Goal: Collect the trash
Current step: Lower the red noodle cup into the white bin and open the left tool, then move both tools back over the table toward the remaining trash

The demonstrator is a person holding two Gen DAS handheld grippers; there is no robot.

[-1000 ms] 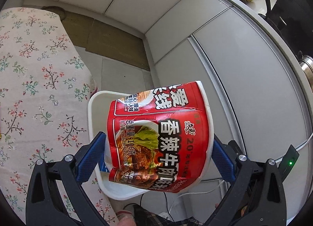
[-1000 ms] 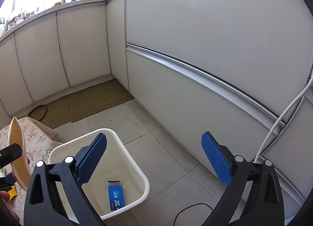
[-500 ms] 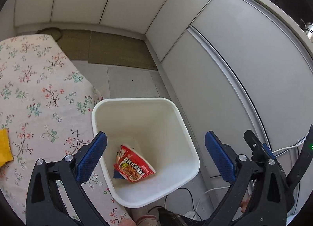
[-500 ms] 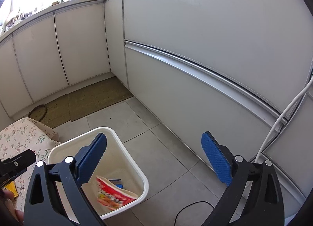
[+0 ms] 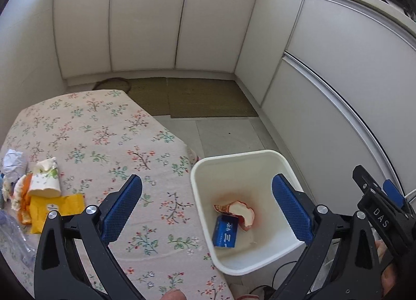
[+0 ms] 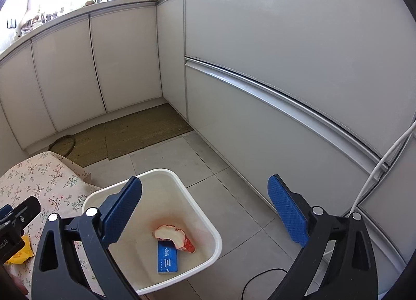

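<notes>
A white bin (image 5: 283, 167) stands on the floor beside the table; it also shows in the right wrist view (image 6: 197, 203). Inside lie a crushed red noodle cup (image 5: 240, 211) (image 6: 174, 237) and a blue box (image 5: 225, 231) (image 6: 167, 257). My left gripper (image 5: 208, 209) is open and empty above the table edge and bin. My right gripper (image 6: 205, 211) is open and empty above the bin's right side. On the floral table (image 5: 104, 138) at the left lie a crumpled paper cup (image 5: 45, 179), a yellow wrapper (image 5: 56, 206), orange peel (image 5: 22, 201) and a paper ball (image 5: 14, 162).
White cabinets (image 5: 338, 86) run along the back and right. A woven mat (image 5: 197, 97) lies on the tiled floor (image 6: 234, 196). A white cable (image 6: 384, 164) hangs at the right and a black cord (image 6: 260, 276) lies on the floor by the bin.
My left gripper opened and let go of the red noodle cup, which fell into the bin. The left gripper then swung left toward the table. The right gripper barely moved.
</notes>
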